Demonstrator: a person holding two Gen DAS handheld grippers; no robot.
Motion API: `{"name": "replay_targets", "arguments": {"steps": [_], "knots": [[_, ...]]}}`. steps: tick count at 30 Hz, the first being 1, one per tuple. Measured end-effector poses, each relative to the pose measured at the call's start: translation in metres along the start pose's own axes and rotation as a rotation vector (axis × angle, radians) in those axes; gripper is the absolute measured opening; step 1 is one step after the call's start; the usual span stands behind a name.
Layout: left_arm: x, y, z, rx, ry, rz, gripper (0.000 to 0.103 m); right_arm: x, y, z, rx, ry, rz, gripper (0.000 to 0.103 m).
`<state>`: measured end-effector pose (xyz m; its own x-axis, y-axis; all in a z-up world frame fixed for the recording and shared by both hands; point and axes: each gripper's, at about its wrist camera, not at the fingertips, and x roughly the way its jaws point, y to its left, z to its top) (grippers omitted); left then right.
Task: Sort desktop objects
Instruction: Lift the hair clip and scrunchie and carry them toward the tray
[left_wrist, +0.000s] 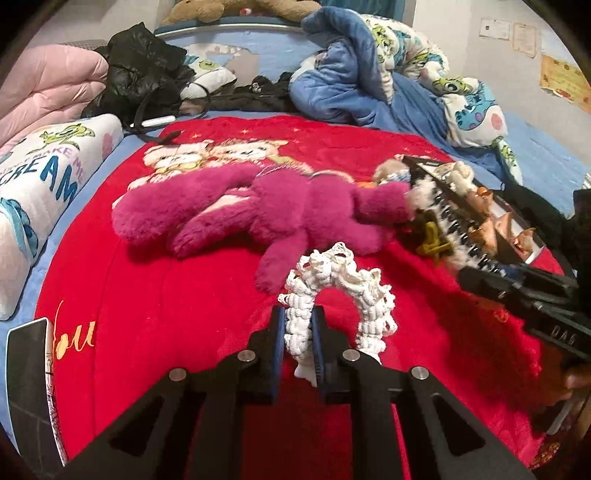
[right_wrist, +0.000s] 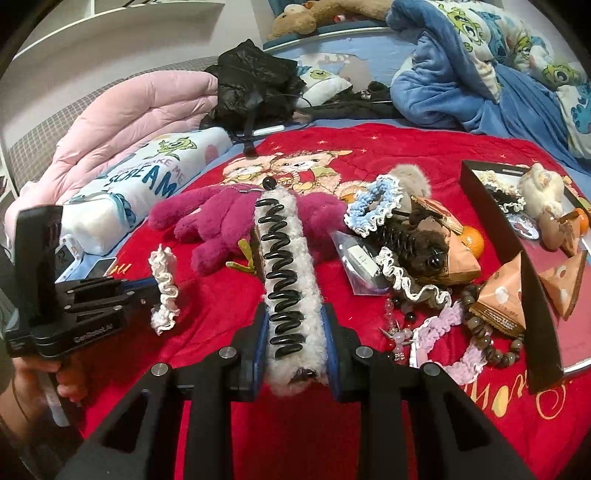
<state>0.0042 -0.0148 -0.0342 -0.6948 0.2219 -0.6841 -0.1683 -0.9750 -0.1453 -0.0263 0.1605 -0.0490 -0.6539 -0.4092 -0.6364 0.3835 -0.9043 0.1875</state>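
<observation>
A red blanket (right_wrist: 221, 369) covers the bed. Left gripper (left_wrist: 299, 332) pinches a soft, light scrunchie (left_wrist: 332, 280) by its band; right gripper (right_wrist: 295, 332) clamps a fuzzy, springy clip (right_wrist: 284, 266) mid-length, beside the plush (right_wrist: 207, 221).

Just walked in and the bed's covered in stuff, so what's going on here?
A person is sorting small accessories on a red blanket with a handheld gripper in each hand. The left gripper is shut on a white lace scrunchie. The right gripper is shut on a fluffy white hair clip with black coils. A loose pile and an open black box lie to the right.
</observation>
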Motion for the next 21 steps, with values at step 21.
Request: {"name": "replay_targets", "arguments": {"steps": [21], "knots": [[0.007, -0.056, 0.008, 0.061, -0.018, -0.015, 0.015, -0.023, -0.004, -0.023, -0.007, -0.013, 0.007, 0.026]]}}
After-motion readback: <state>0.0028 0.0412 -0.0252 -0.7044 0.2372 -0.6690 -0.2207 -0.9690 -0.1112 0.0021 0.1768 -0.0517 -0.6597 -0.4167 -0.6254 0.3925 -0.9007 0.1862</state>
